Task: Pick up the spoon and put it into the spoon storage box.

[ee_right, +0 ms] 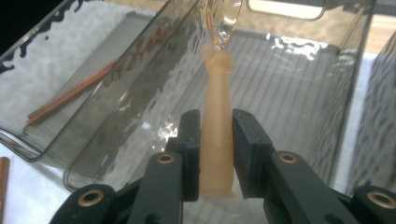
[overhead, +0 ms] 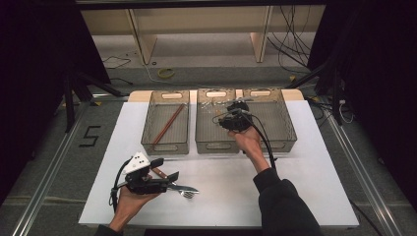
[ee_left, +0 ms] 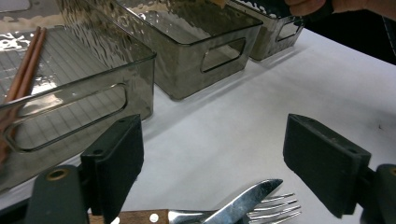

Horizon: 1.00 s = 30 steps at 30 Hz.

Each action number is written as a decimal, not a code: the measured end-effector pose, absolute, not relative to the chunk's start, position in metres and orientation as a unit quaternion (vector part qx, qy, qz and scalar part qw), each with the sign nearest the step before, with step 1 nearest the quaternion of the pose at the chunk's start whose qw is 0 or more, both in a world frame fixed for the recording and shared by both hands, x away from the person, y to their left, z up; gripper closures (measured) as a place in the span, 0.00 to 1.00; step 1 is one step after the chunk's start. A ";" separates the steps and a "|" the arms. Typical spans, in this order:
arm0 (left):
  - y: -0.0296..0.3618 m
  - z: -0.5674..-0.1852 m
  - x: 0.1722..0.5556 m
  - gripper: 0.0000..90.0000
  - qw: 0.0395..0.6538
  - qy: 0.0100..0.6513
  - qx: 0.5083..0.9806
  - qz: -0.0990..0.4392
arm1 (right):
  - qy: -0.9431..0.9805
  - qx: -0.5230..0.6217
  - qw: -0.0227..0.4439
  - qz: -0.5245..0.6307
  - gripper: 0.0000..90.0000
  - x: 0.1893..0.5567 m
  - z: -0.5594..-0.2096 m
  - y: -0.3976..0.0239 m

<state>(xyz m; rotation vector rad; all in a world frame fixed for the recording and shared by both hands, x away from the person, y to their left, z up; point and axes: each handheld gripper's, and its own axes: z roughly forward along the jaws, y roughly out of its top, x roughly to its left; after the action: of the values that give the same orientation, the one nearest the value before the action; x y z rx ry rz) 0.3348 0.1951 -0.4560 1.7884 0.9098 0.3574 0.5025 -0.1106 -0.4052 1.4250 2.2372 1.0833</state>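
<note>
Spoon: pale, translucent handle, clear bowl, over the middle bin.
Right gripper: clamps the handle.
Left gripper: jaws wide, empty.

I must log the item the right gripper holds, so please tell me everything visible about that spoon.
The spoon has a pale peach, matte handle that looks like plastic, widening at its lower end, and a clear glossy bowl at the top. It stands nearly upright, bowl up, over the middle bin. The right gripper is shut on the handle, its black fingers pressing both sides. Nothing else appears to touch it.
</note>
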 end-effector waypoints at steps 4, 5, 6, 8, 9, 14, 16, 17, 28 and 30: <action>0.198 -0.455 0.337 0.22 0.523 0.384 0.745 0.152 | 0.776 0.493 0.127 0.371 0.73 0.506 -0.412 -0.107; 0.199 -0.455 0.337 0.22 0.524 0.386 0.743 0.153 | 0.775 0.494 0.123 0.375 0.68 0.507 -0.412 -0.107; 0.201 -0.454 0.338 0.22 0.525 0.387 0.742 0.154 | 0.773 0.494 0.118 0.380 0.65 0.508 -0.412 -0.108; 0.204 -0.452 0.339 0.22 0.524 0.390 0.741 0.156 | 0.773 0.490 0.117 0.386 0.61 0.507 -0.408 -0.110; 0.206 -0.451 0.340 0.22 0.524 0.391 0.740 0.156 | 0.774 0.486 0.117 0.388 0.59 0.505 -0.405 -0.111; 0.213 -0.446 0.344 0.22 0.516 0.395 0.743 0.159 | 0.783 0.459 0.115 0.404 0.51 0.493 -0.393 -0.121; 0.214 -0.444 0.345 0.22 0.508 0.393 0.749 0.160 | 0.786 0.446 0.112 0.414 0.50 0.485 -0.389 -0.127; 0.214 -0.443 0.345 0.22 0.504 0.393 0.753 0.157 | 0.786 0.439 0.112 0.420 0.49 0.480 -0.386 -0.130; 0.211 -0.436 0.352 0.22 0.449 0.370 0.801 0.142 | 0.789 0.386 0.104 0.467 0.42 0.422 -0.385 -0.168; 0.211 -0.435 0.353 0.22 0.437 0.364 0.811 0.142 | 0.787 0.383 0.099 0.473 0.42 0.412 -0.389 -0.176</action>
<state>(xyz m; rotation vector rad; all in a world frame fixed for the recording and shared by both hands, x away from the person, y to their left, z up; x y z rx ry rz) 0.3533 0.2109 -0.4347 2.0162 0.9048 0.3537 0.4119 -0.1758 -0.3892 1.1313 2.3285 1.3990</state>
